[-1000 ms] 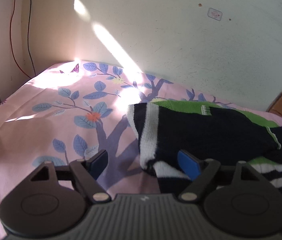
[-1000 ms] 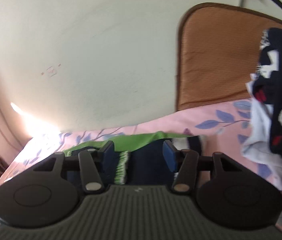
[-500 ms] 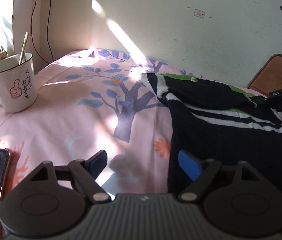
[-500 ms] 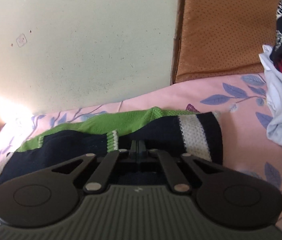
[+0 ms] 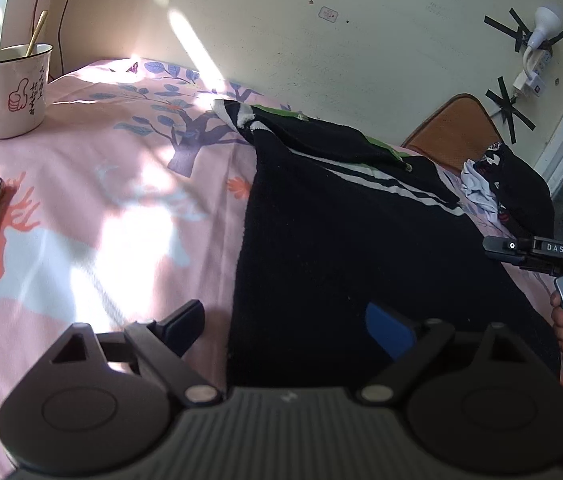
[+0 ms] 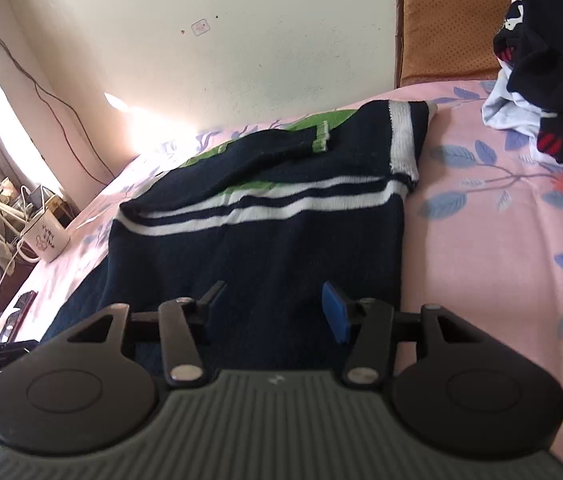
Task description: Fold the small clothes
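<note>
The left gripper [image 5: 287, 320] has its jaws spread wide, having just opened further, with nothing pinched — the near left edge of the dark sweater [image 5: 341, 248] lies on the bed below the gap. The right gripper [image 6: 273, 304] has its jaws parted too, just reopened, empty above the sweater's near part. Beyond both pairs of jaws the sweater lies spread on the pink floral bedsheet [image 5: 101, 200], its white stripes [image 6: 261, 208] and folded-in sleeves with green trim at the far end. Far left of the left jaws stands a white mug [image 5: 13, 92]; to the far right of the right jaws lies a heap of other clothes [image 6: 541, 80].
</note>
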`<state>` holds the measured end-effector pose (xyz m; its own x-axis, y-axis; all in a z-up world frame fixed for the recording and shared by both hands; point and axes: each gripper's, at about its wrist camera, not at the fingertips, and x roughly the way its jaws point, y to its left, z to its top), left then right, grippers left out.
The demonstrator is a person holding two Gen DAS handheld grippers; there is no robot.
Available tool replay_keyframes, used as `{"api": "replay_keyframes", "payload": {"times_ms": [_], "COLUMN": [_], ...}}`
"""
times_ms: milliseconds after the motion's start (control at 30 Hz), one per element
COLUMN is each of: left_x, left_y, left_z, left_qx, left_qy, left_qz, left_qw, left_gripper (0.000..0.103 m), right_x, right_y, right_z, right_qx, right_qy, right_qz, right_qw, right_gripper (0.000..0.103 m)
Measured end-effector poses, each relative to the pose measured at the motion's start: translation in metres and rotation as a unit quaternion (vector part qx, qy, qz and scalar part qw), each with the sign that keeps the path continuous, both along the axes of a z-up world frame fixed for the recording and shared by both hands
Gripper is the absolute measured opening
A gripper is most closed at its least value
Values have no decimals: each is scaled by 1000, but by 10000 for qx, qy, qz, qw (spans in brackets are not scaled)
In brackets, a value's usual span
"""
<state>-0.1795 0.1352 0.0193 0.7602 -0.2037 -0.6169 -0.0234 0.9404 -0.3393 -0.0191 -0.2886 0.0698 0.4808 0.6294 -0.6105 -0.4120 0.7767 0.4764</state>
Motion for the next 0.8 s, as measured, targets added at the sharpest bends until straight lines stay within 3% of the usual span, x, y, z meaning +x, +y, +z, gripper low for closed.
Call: {"api": "replay_keyframes", "payload": {"times_ms": [67, 100, 233, 533, 700, 767, 800], "left_x": [-11, -17, -35, -45, -42, -43, -44], "left_y": [-4, -5, -8, 11, -2, -7, -11], "left_z": [-1, -2, 0, 2, 1, 2, 3], "left_qx": [20, -1, -48, -305, 77, 156, 184], "left_qy": [-27, -22, 24, 122, 273, 293, 335], "left_qz": [-2, -17, -98, 133, -63, -195, -313], "left_qw": [10000, 10000, 9999, 9994, 9996, 9993, 9988], "left_gripper": [91, 91, 91, 98, 95, 78, 53], "right_x": [-20, -27, -50, -85, -113, -125, -130], "right_y": [-3, -2, -8, -53, -79, -84, -84], "right_z": [-5, -7, -11, 6, 7, 3, 2], "right_qx": [26, 56, 130, 500, 687, 704, 679], "right_qy": [-142, -206, -589, -457, -177, -30, 26], "right_qz": [-83, -123, -376, -754, -841, -817, -799], "right_qw": [9999, 9997, 9975, 9948, 9939, 9942, 9945], "right_gripper": [71, 73, 74, 74, 74, 74, 74]}}
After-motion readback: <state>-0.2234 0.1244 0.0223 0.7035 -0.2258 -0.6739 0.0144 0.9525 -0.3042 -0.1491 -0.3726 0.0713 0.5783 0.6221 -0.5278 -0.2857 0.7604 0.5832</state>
